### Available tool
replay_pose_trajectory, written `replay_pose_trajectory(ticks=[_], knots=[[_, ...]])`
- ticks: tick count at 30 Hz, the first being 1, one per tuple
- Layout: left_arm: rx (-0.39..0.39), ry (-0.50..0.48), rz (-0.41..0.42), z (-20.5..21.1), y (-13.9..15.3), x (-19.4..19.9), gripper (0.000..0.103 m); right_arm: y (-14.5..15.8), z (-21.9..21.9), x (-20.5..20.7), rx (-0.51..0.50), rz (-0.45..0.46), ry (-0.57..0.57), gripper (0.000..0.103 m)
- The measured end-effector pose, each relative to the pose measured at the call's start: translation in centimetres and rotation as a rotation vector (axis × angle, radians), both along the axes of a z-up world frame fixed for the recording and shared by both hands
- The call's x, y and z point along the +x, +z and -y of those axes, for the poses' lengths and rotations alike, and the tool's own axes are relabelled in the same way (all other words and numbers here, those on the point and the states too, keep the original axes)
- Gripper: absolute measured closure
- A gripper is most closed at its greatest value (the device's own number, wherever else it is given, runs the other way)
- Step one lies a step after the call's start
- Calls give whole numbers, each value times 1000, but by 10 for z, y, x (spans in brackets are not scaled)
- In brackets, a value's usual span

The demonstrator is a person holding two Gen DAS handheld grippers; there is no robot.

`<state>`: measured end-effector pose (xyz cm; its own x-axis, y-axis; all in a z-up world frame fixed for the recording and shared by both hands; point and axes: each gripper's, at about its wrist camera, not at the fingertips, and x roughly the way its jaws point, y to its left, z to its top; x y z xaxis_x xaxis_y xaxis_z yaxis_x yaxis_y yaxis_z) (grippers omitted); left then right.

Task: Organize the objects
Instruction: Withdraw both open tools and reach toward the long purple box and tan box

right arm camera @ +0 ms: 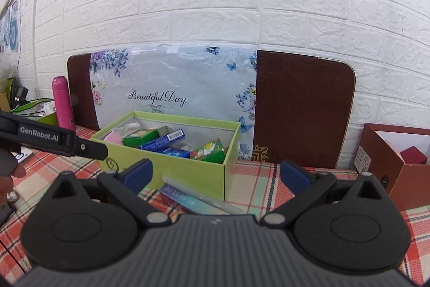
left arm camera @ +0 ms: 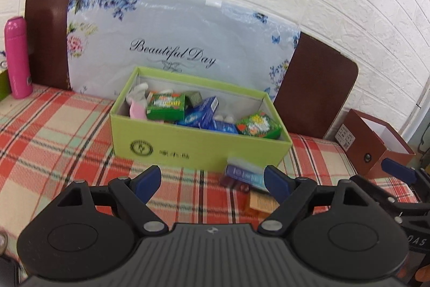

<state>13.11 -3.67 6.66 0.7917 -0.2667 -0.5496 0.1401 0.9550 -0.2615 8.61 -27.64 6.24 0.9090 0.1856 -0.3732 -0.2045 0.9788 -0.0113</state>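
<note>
While both grippers hover above the plaid counter (left arm camera: 53, 125), the left gripper (left arm camera: 212, 180) has its jaws wide apart and holds nothing. The right gripper (right arm camera: 216, 174) also has its jaws apart and empty. A green box (left arm camera: 188, 147) stands on the counter, with small packages inside it. Just in front of the box lies a purple and blue package (right arm camera: 185, 199), with a small orange item (left arm camera: 262, 203) near it. A pink bottle (left arm camera: 17, 58) stands at the far left.

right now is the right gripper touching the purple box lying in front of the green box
Apart. The right wrist view shows the right gripper open, its fingers raised either side of the purple box, holding nothing.
</note>
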Motion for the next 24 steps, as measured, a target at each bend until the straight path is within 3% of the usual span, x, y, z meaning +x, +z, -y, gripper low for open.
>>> replay_pose_trajectory(ticks=[10, 17, 24], knots=[[-10, 23, -93, -9, -42, -24, 16, -24, 2, -22, -43, -109, 22, 0], [25, 29, -168, -12, -73, -16, 16, -74, 2, 5, -56, -254, 2, 0], [20, 27, -188, -14, -83, 0, 16, -105, 8, 40, -72, -282, -39, 0]])
